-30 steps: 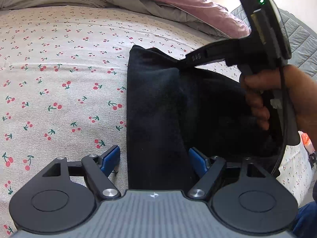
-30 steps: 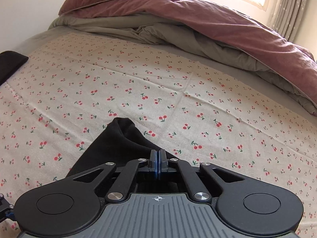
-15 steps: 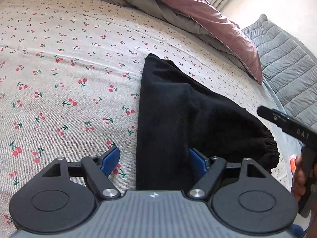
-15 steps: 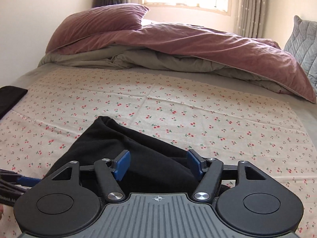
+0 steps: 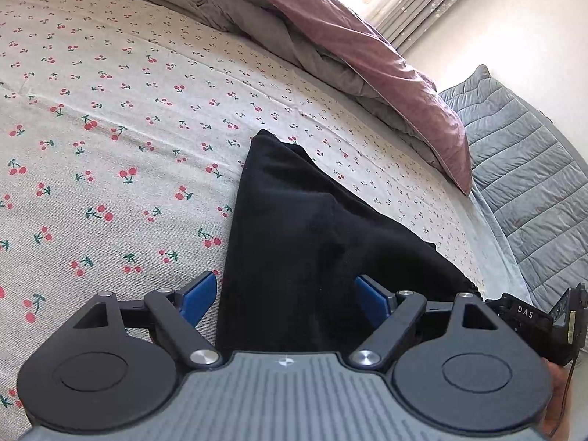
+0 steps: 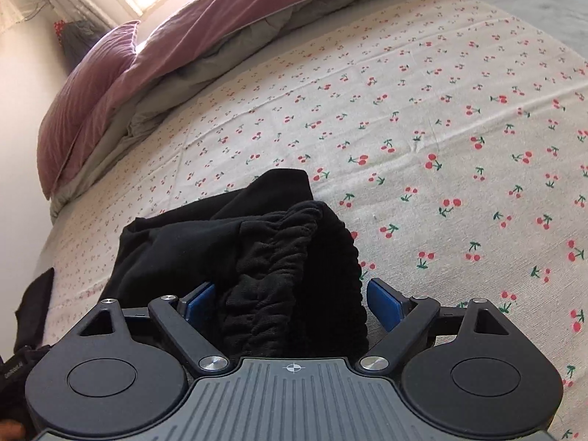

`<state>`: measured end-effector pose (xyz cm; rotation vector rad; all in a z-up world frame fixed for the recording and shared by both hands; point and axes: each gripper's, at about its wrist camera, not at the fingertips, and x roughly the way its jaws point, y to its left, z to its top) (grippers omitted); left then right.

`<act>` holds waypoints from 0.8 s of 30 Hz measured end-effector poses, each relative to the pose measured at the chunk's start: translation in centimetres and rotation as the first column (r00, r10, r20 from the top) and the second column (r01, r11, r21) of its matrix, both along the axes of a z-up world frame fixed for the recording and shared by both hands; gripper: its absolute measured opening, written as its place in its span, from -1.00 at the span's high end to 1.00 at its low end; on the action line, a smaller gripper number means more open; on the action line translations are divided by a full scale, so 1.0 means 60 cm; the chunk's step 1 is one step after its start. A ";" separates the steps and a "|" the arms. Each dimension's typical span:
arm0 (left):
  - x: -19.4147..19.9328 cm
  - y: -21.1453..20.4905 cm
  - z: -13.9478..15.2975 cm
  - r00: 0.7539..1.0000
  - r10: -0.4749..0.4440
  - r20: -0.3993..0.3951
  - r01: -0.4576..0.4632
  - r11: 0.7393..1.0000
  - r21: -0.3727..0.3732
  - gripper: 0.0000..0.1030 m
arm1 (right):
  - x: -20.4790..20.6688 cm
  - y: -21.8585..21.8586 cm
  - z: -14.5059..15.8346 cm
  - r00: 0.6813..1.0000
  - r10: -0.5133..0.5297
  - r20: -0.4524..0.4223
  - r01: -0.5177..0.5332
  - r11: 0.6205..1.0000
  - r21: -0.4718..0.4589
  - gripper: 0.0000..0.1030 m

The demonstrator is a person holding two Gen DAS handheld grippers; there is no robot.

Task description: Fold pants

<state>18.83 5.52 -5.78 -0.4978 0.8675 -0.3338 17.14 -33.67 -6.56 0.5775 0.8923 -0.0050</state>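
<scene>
The black pants point(image 5: 301, 242) lie folded in a narrow stack on the cherry-print sheet point(image 5: 110, 117). My left gripper point(image 5: 284, 299) is open, its blue pads on either side of the stack's near left edge. In the right wrist view the pants point(image 6: 279, 253) show their gathered elastic waistband toward me. My right gripper point(image 6: 290, 303) is open, its pads on either side of the waistband end. Neither gripper holds cloth. The right gripper's body point(image 5: 529, 316) shows at the right edge of the left wrist view.
A mauve and grey duvet point(image 5: 330, 25) is bunched along the far side of the bed, with a mauve pillow point(image 6: 92, 84). A grey quilted cushion point(image 5: 522, 169) stands at the right. Another dark cloth point(image 6: 35, 305) lies at the bed's left edge.
My right gripper opened, let go of the pants and swung round to the waistband end. My left gripper stayed open over the stack's near edge and tilted its view.
</scene>
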 end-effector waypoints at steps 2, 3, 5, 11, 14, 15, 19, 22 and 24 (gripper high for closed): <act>0.001 -0.003 -0.003 1.000 -0.003 -0.004 0.003 1.000 0.023 -0.61 | -0.006 0.000 -0.003 1.000 -0.002 -0.001 0.002 1.000 0.019 -0.72; 0.002 -0.003 -0.004 1.000 0.000 -0.011 0.001 1.000 0.030 -0.61 | -0.007 0.002 -0.002 1.000 0.002 -0.001 -0.002 1.000 0.014 -0.73; 0.005 -0.001 -0.008 1.000 0.008 -0.029 -0.007 0.999 0.032 -0.61 | -0.010 0.003 0.003 1.000 0.015 -0.001 -0.015 1.000 0.000 -0.74; 0.013 0.001 -0.016 0.997 -0.018 -0.070 0.016 1.000 -0.020 -0.62 | -0.019 -0.015 -0.011 1.000 -0.016 -0.008 0.017 0.997 0.081 -0.84; 0.021 0.003 -0.017 0.997 -0.022 -0.076 0.018 0.999 -0.051 -0.62 | -0.022 -0.020 -0.017 1.000 -0.024 0.001 0.024 0.994 0.111 -0.84; 0.024 0.004 -0.017 0.997 -0.025 -0.072 0.021 0.998 -0.055 -0.62 | -0.022 -0.020 -0.018 1.000 -0.021 0.003 0.021 0.994 0.111 -0.84; 0.036 -0.007 -0.018 0.997 -0.051 -0.058 0.048 0.998 -0.046 -0.65 | -0.016 -0.019 -0.026 1.000 0.003 0.027 -0.006 0.993 0.116 -0.89; 0.044 -0.016 -0.020 0.997 -0.065 -0.051 0.062 0.997 -0.054 -0.75 | -0.007 -0.008 -0.030 0.998 0.035 0.053 -0.041 0.994 0.105 -0.87; 0.045 -0.022 -0.023 0.998 -0.060 -0.037 0.058 0.997 -0.049 -0.75 | 0.000 0.016 -0.031 0.996 0.050 0.078 -0.052 0.998 0.021 -0.68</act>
